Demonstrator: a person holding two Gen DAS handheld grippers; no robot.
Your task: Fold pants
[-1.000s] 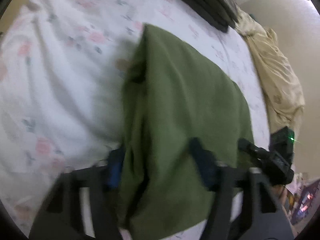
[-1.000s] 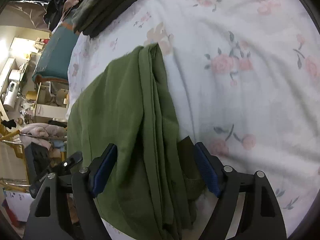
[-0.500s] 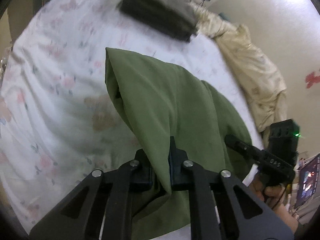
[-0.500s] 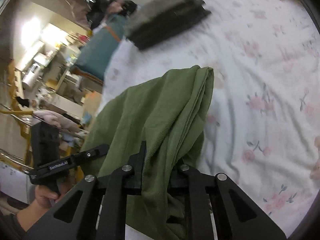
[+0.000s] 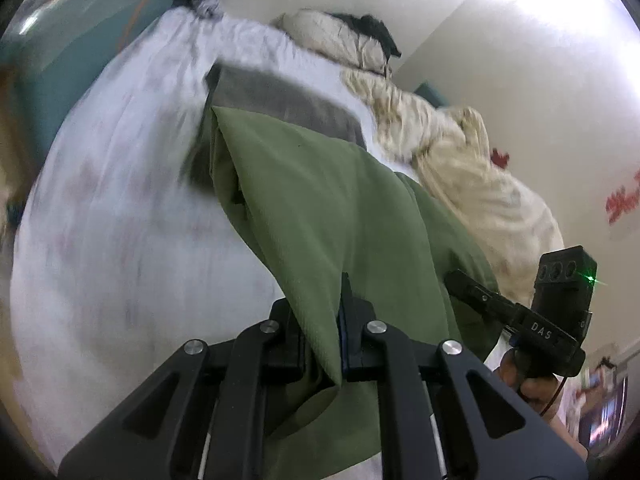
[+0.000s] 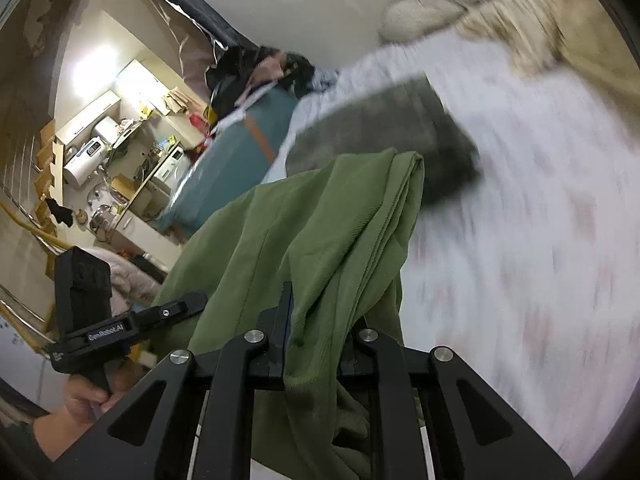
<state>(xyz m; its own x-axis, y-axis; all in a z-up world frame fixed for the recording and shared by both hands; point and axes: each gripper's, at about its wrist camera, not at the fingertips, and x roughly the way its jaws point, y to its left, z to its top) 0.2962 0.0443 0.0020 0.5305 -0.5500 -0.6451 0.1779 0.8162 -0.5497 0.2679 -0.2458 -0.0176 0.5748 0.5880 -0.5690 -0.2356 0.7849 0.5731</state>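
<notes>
We see the bed (image 5: 120,240) filling most of both views, its white flowered sheet blurred, running from the lower left of the left wrist frame up to the top centre. The green pants (image 5: 340,208) lie across the middle of each frame, one end lifted off the sheet and the rest draping down toward the bed. A cream blanket (image 5: 472,168) is bunched along the right side of the left wrist frame, against the wall. A grey folded stack (image 5: 280,100) sits above the pants, upper centre. At the bottom centre of the left wrist frame, our left gripper (image 5: 326,340) is clamped on a fold of the green fabric. Our right gripper (image 6: 316,340), bottom centre of its own frame, pinches another bunch of the same pants.
</notes>
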